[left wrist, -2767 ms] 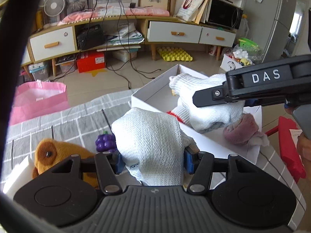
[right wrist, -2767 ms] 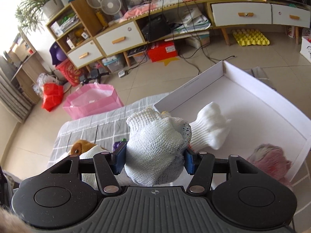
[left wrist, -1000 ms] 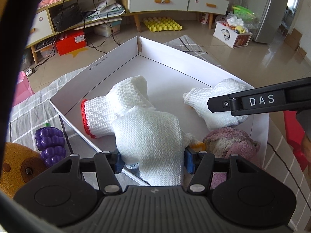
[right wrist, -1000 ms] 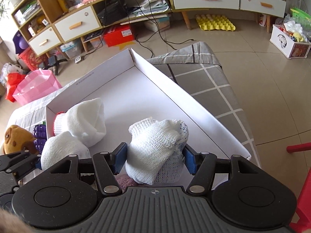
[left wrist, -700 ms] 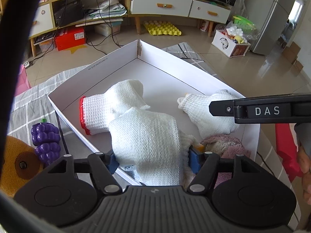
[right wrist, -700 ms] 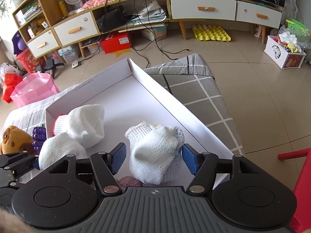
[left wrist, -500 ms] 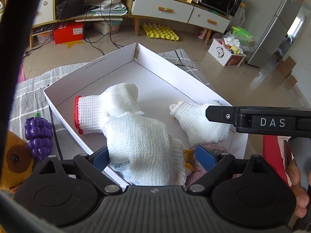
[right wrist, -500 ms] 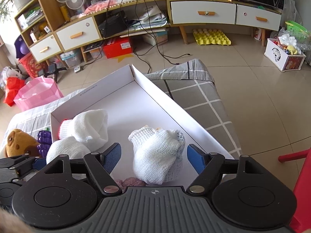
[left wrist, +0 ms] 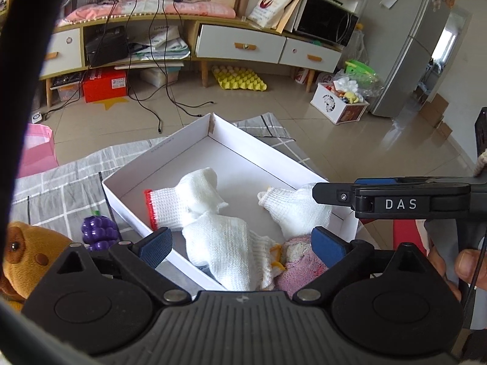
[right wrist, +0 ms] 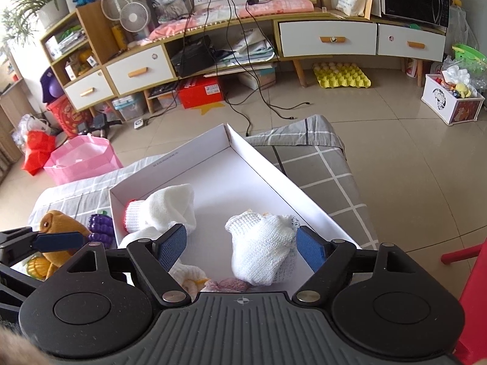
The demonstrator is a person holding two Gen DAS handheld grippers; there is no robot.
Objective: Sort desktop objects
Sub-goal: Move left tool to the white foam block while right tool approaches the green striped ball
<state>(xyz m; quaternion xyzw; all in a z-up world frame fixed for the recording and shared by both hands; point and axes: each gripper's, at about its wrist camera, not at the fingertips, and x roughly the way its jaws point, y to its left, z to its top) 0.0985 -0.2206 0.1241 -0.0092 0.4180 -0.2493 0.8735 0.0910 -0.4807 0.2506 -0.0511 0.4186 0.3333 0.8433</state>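
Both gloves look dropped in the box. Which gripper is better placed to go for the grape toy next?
Left. The left gripper is open and empty, and the purple grape toy lies just outside the white box on its side. The right gripper, also open, hangs over the box's far side.

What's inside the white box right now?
The white box holds a red-cuffed glove, two more white gloves and a pink cloth. Whatever lies under them is hidden.
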